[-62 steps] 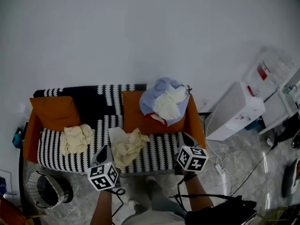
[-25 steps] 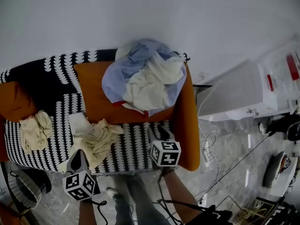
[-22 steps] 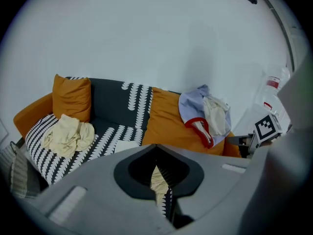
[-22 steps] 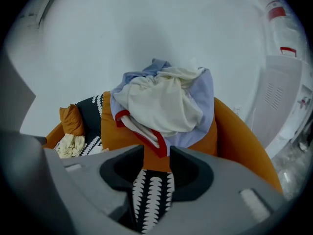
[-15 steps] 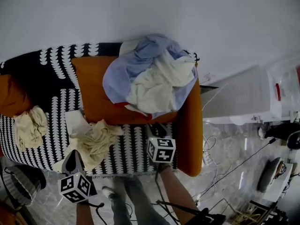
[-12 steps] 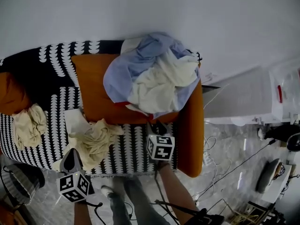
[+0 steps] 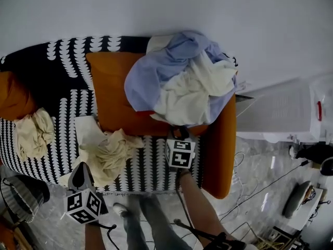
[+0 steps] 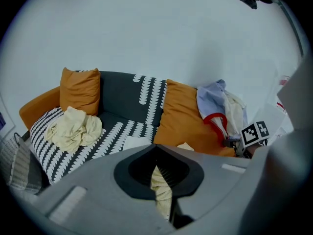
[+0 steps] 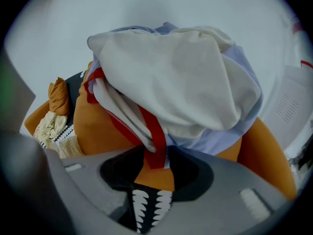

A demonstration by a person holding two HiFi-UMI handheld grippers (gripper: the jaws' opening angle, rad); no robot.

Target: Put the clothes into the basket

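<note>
Left gripper (image 7: 81, 167): jaws partly apart at the front edge of the sofa (image 7: 62, 103). Cream garment (image 7: 106, 150) shows in the gap, not clamped.

Basket (image 7: 18, 197) on the floor near it, off the sofa's left corner.

Right gripper (image 7: 179, 133): jaws apart, red trim of the clothes pile (image 7: 182, 85) hanging between them.

Pile lies against the orange cushion (image 7: 112, 98) by the right armrest. Second cream garment (image 7: 32, 134) on the seat at left.

Cables (image 7: 244, 181) on the floor at right. White wall (image 7: 156, 9) behind the sofa.
</note>
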